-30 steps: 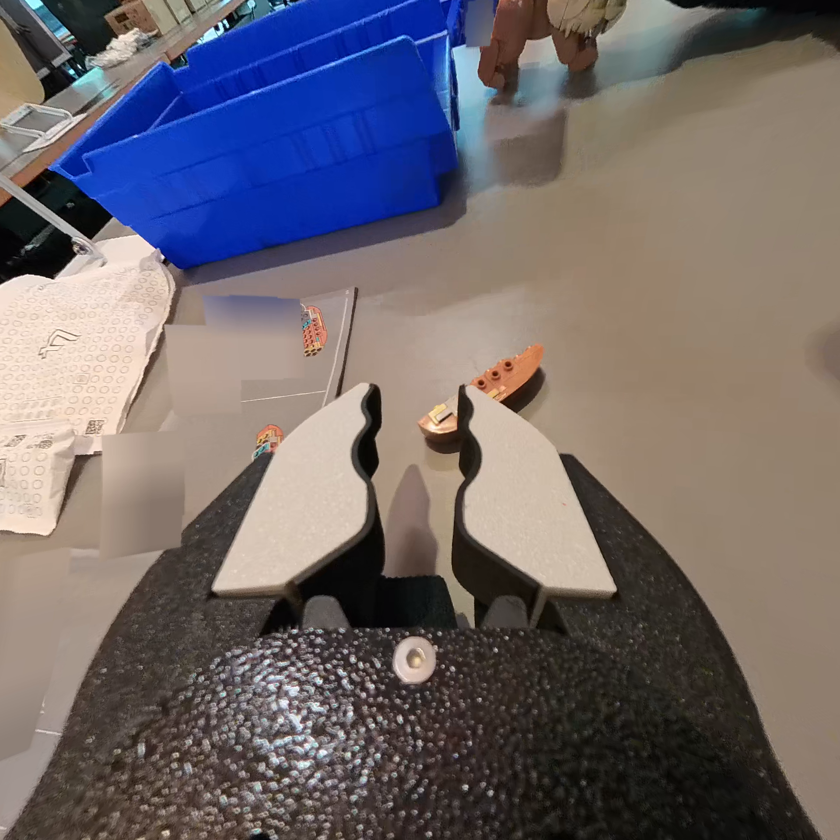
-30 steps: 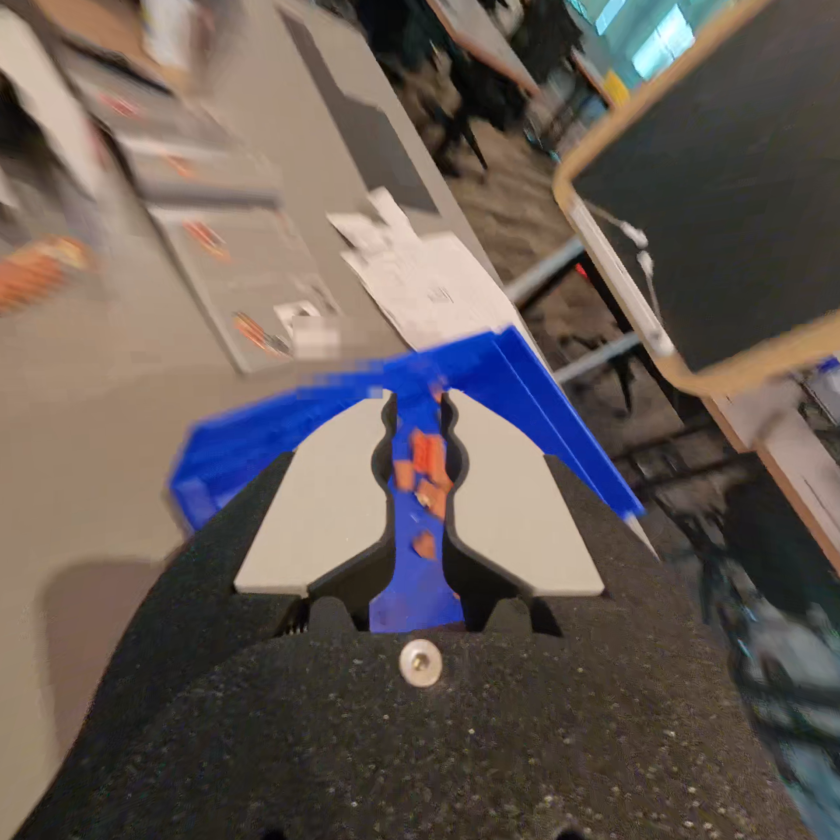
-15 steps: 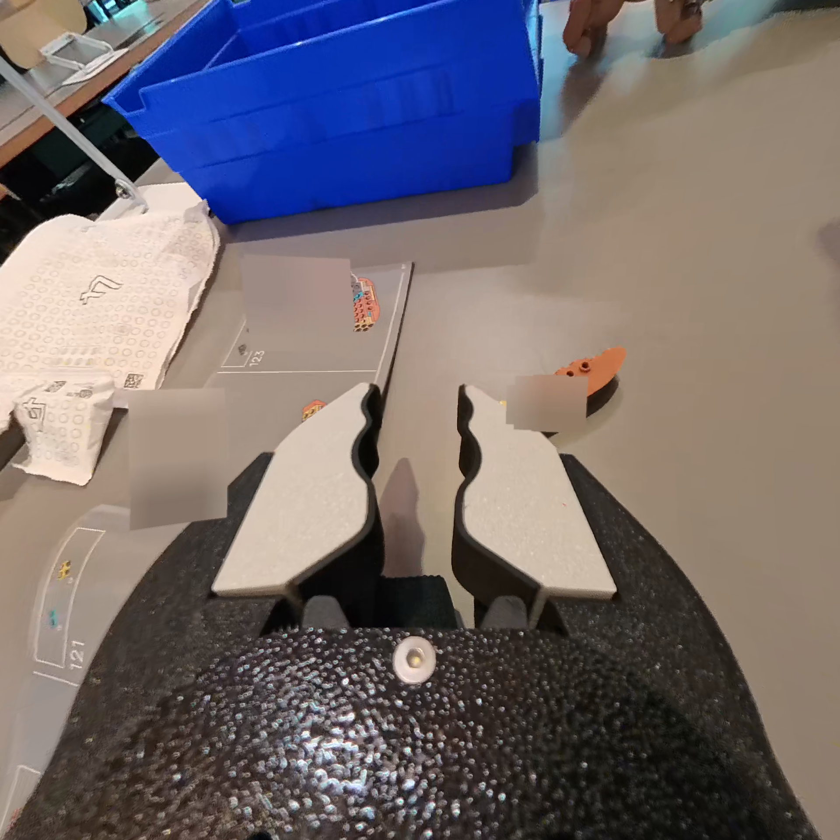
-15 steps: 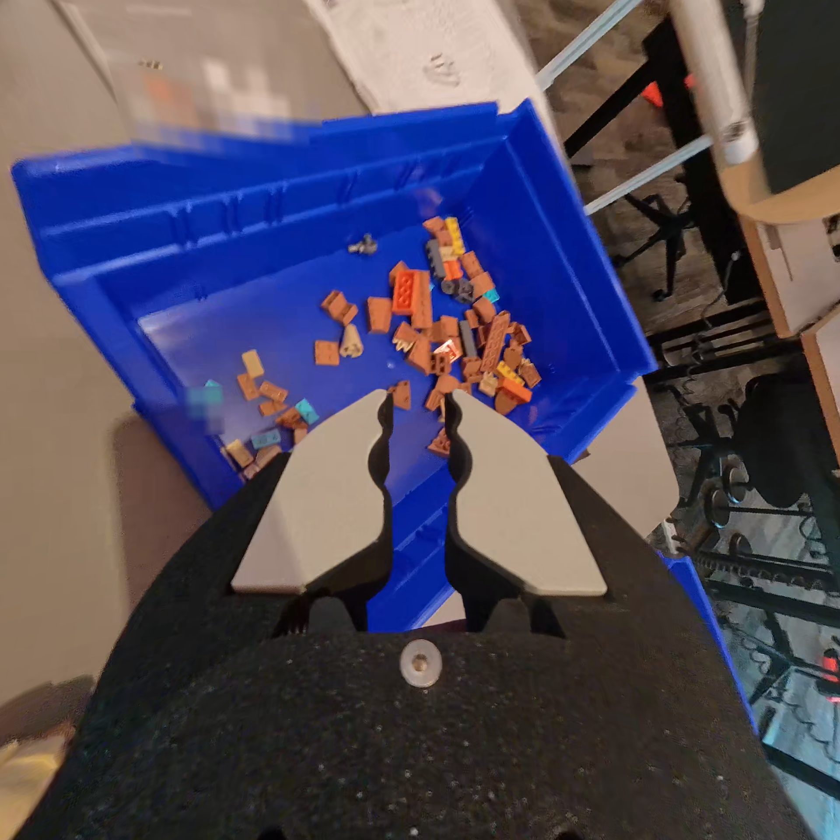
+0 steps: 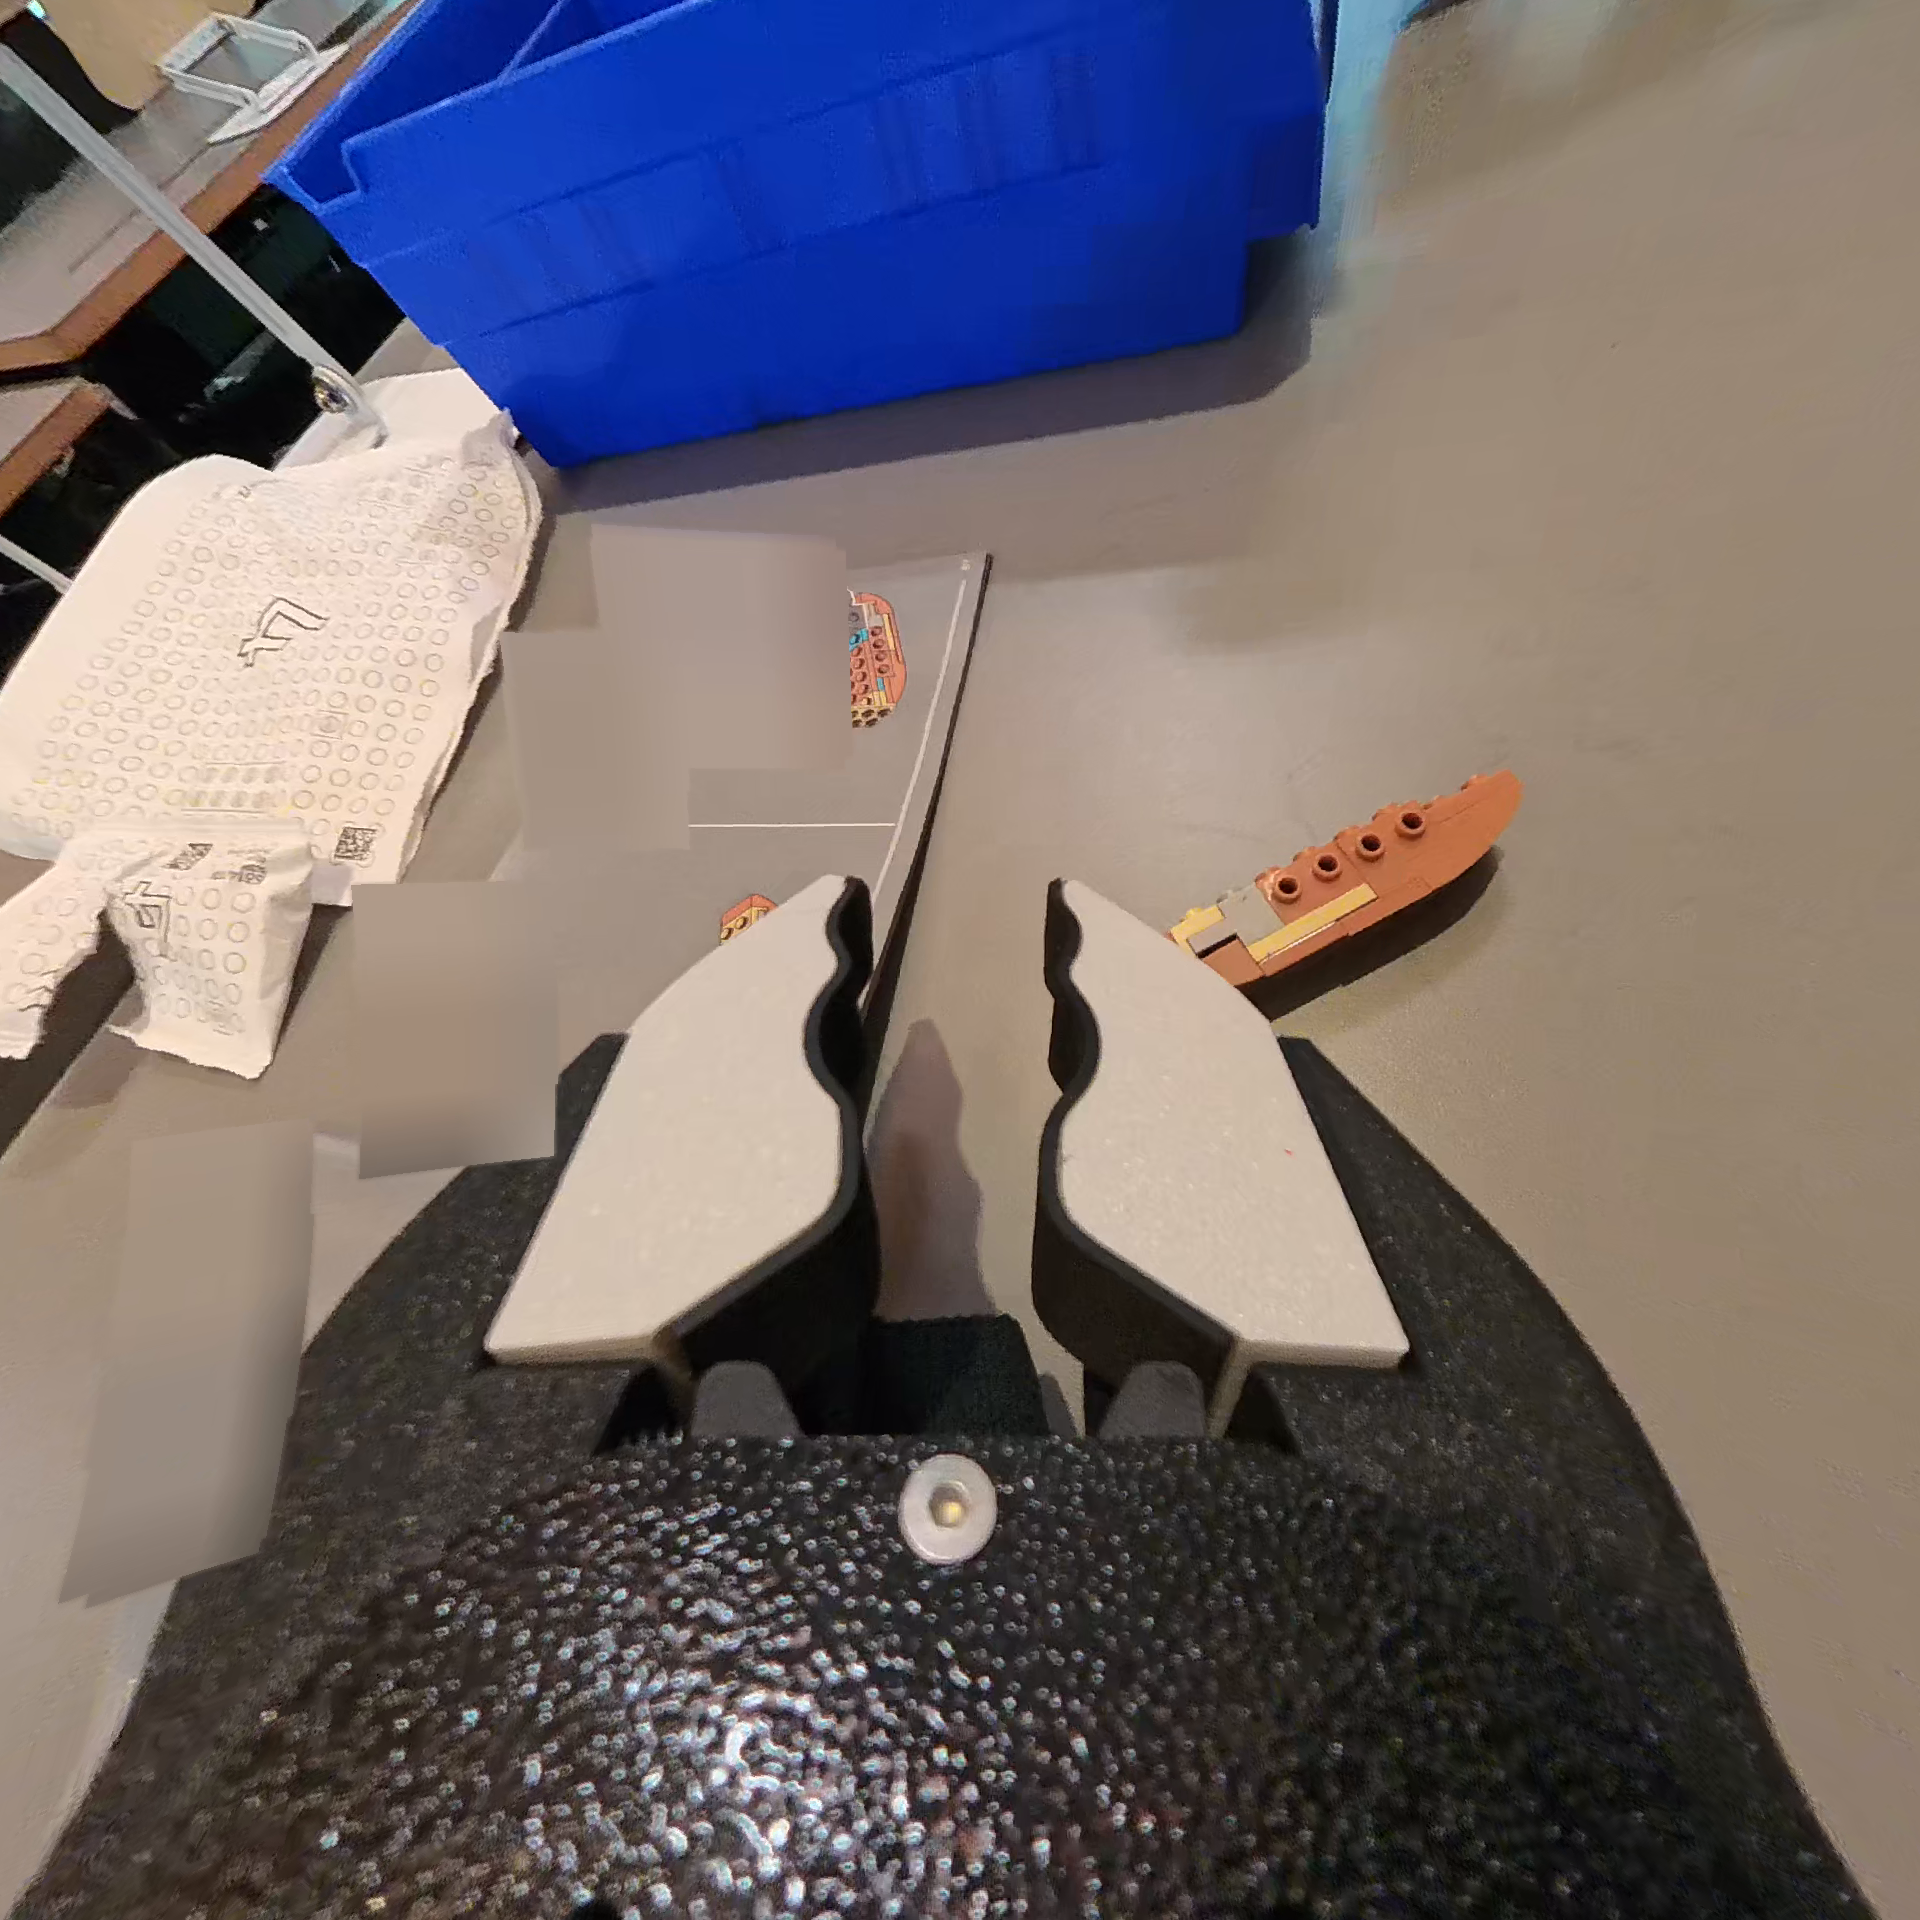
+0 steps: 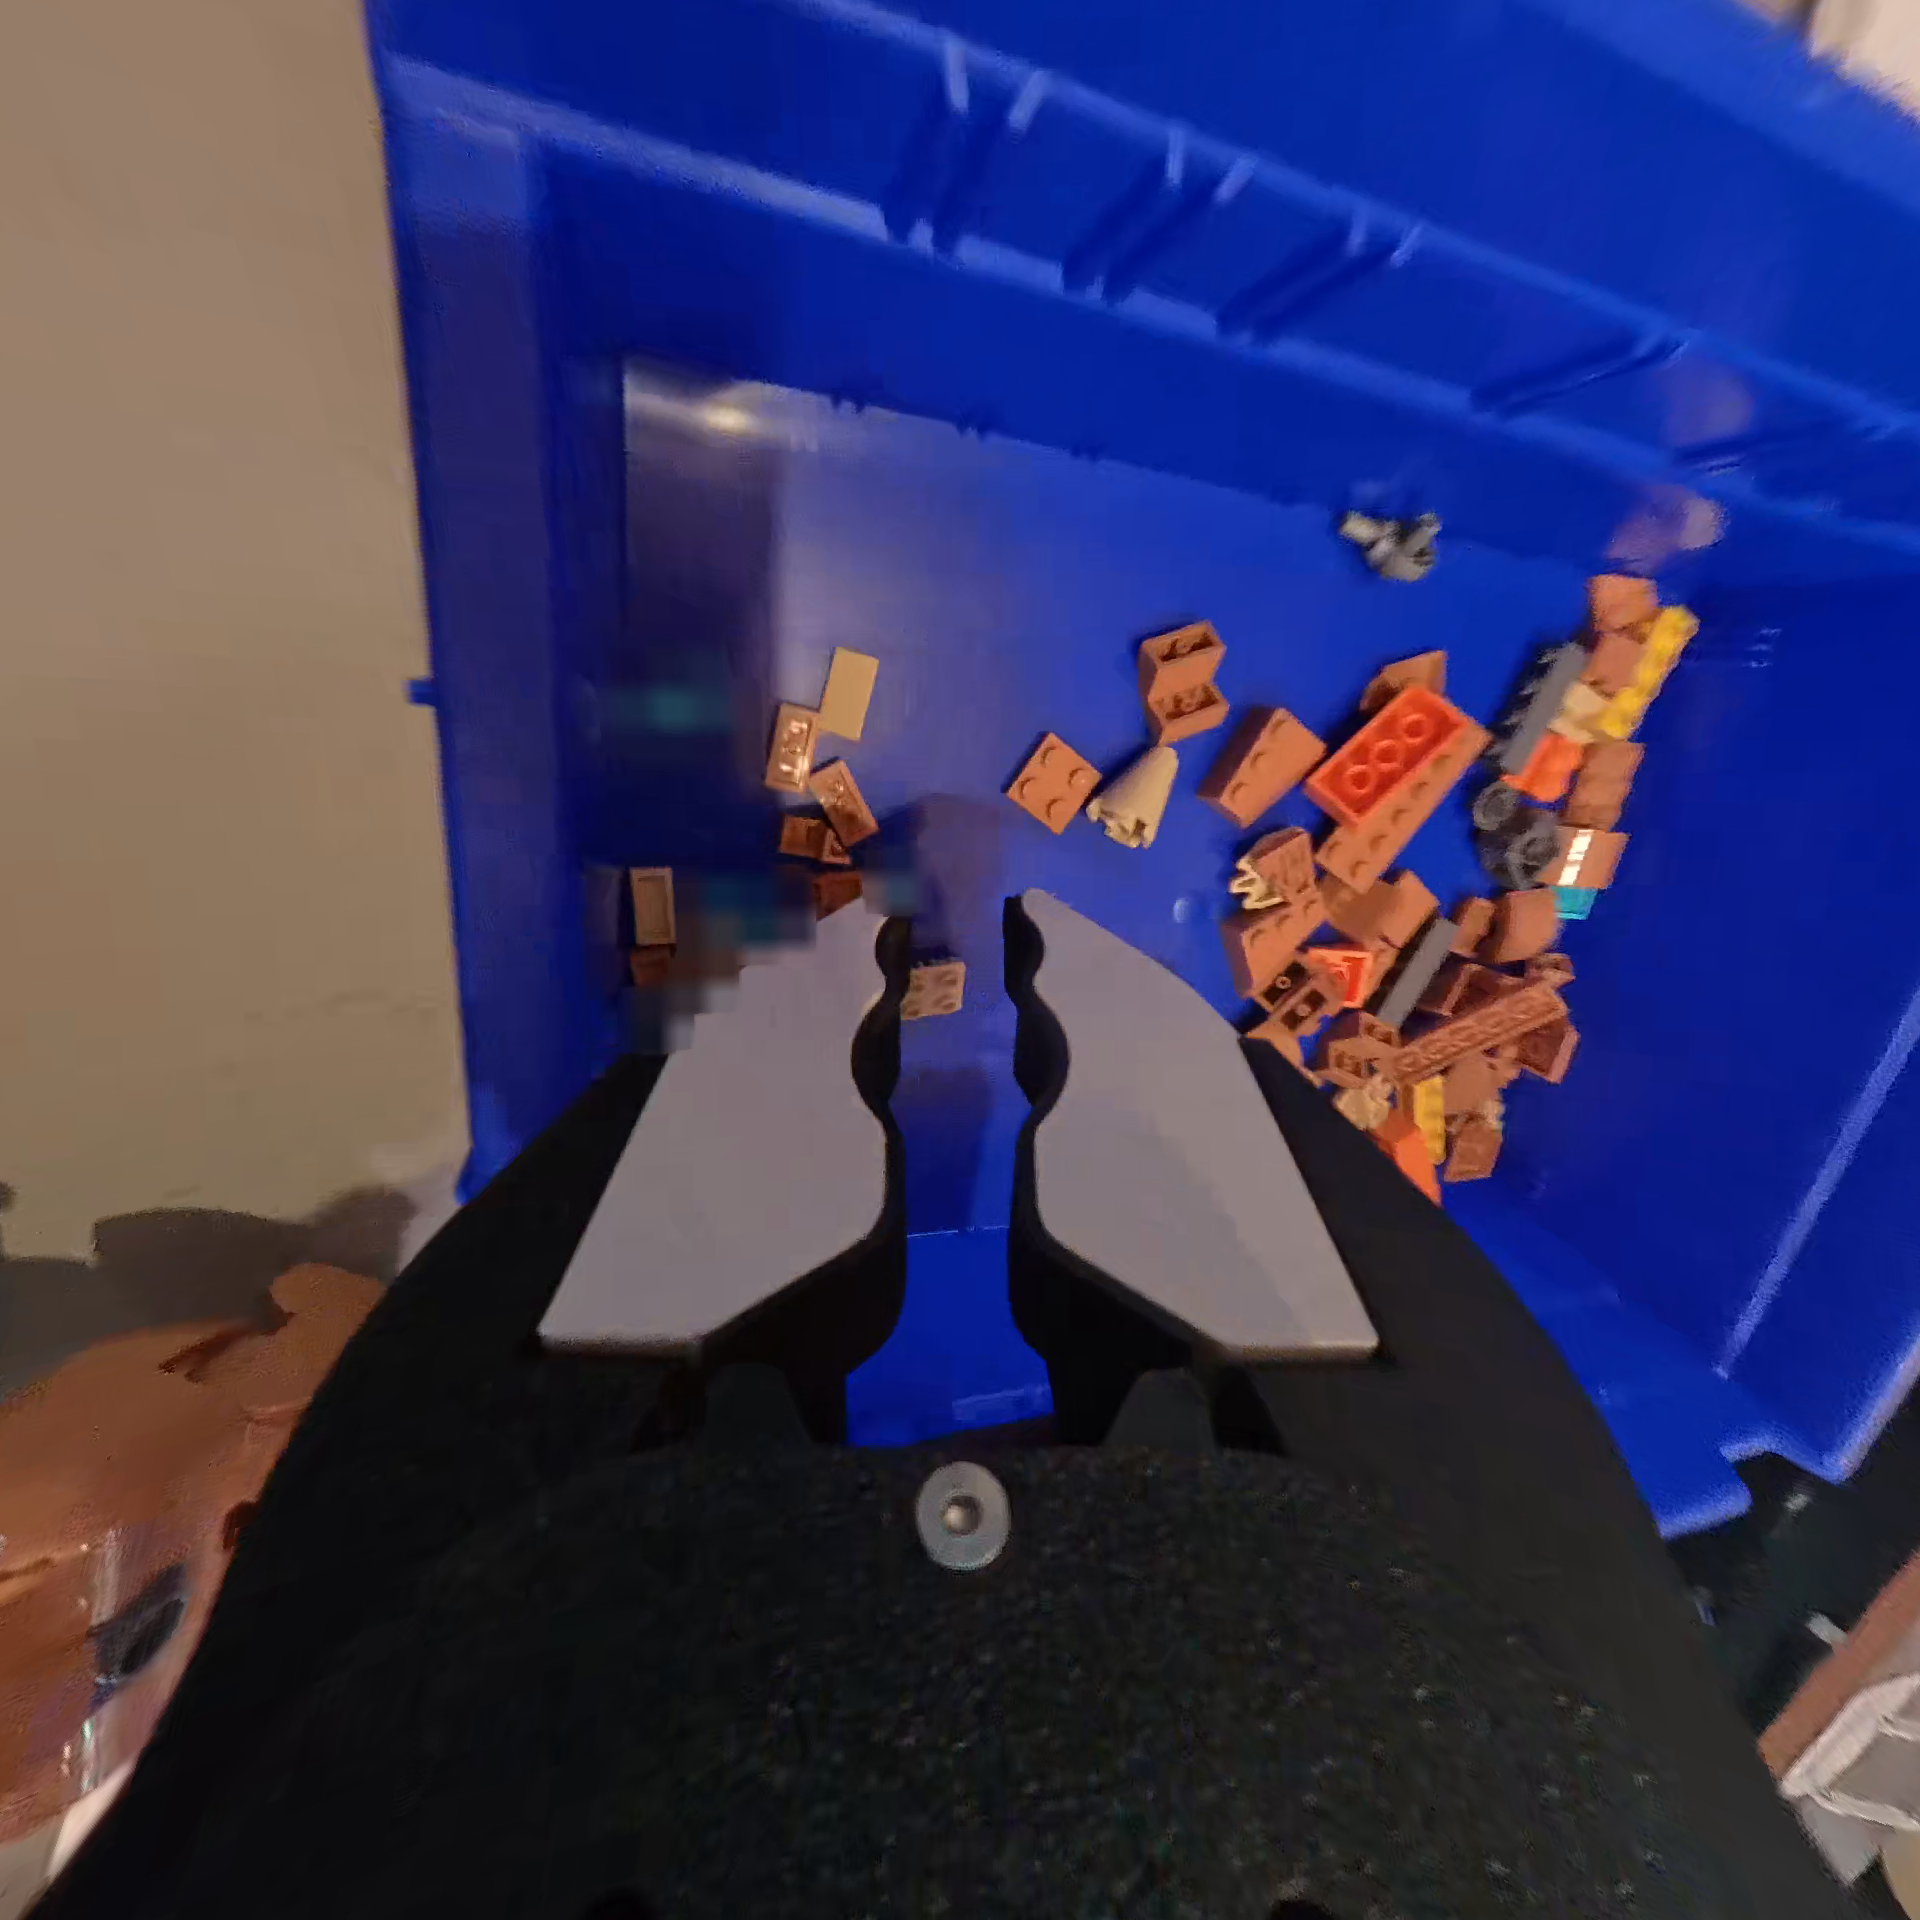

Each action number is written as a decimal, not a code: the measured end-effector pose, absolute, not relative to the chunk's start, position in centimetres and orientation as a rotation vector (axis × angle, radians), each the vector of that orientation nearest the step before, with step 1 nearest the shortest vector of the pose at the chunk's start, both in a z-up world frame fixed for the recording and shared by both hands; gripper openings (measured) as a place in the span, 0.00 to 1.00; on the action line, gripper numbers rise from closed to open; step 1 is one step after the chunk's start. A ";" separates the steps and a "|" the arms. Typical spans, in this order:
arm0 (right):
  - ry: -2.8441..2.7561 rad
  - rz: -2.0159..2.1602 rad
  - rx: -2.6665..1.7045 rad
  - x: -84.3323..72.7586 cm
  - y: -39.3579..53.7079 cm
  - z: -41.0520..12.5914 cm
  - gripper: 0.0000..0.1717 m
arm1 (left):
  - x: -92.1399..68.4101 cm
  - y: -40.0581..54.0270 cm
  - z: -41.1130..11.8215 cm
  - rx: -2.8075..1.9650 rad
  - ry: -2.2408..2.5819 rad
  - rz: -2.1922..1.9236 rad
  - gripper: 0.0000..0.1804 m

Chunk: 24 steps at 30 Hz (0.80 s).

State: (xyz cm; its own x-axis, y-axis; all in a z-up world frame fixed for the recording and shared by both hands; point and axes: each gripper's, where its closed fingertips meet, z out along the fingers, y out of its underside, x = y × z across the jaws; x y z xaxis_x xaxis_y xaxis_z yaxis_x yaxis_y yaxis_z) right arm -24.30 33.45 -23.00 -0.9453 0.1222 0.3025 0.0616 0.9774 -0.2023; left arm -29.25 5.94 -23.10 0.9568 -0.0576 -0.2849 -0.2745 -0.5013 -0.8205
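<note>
Grey tabletop (image 5: 1558,468) fills the left wrist view; left gripper (image 5: 951,904) gapes empty, brown brick boat (image 5: 1351,883) lower right. Right gripper (image 6: 951,914) hovers narrowly parted in the blue bin (image 6: 1039,312), tan brick (image 6: 932,989) between unpressed pads: light, rigid, best pinched by flat sides.

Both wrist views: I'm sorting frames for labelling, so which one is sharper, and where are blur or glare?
Left wrist view: sharp on the brick boat, soft at the blue bin, glare on the gripper's black body. Right wrist view: motion-smeared, bin wall streaked, loose bricks fuzzy.
</note>
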 end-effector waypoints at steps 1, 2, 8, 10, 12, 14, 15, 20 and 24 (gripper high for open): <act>-2.854 0.247 -0.145 -24.5 33.7 -23.5 0.10 | -29.2 5.9 -23.1 -2.086 0.241 0.275 0.17; -2.901 0.226 -0.159 -24.4 33.9 -23.9 0.09 | -29.2 5.9 -23.1 -2.086 0.246 0.280 0.17; -3.047 0.167 -0.187 -24.1 34.3 -24.7 0.07 | -29.0 6.0 -23.3 -2.096 0.270 0.292 0.17; -3.088 0.109 -0.191 -23.7 34.7 -25.2 0.06 | -28.9 6.0 -23.5 -2.102 0.282 0.296 0.17; -3.117 0.083 -0.190 -23.4 34.8 -25.4 0.06 | -28.8 6.0 -23.5 -2.104 0.294 0.303 0.17; -3.117 0.076 -0.195 -23.6 34.8 -25.5 0.06 | -28.7 5.9 -23.7 -2.112 0.301 0.307 0.17; -3.115 0.075 -0.199 -23.7 34.8 -25.6 0.06 | -28.7 5.9 -23.7 -2.116 0.302 0.308 0.17; -3.131 0.043 -0.196 -23.6 34.8 -26.3 0.06 | -28.7 5.9 -23.8 -2.117 0.304 0.309 0.17; -3.136 0.050 -0.215 -23.8 34.8 -26.3 0.04 | -28.7 5.9 -23.7 -2.116 0.301 0.309 0.17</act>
State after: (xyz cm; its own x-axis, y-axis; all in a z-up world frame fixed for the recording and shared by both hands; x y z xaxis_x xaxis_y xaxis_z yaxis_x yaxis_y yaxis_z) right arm -23.77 34.75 -26.30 -0.9906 0.1367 -0.0042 0.1368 0.9901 -0.0317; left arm -28.72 5.93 -23.74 0.9379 -0.0930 -0.3342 -0.3314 -0.5250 -0.7840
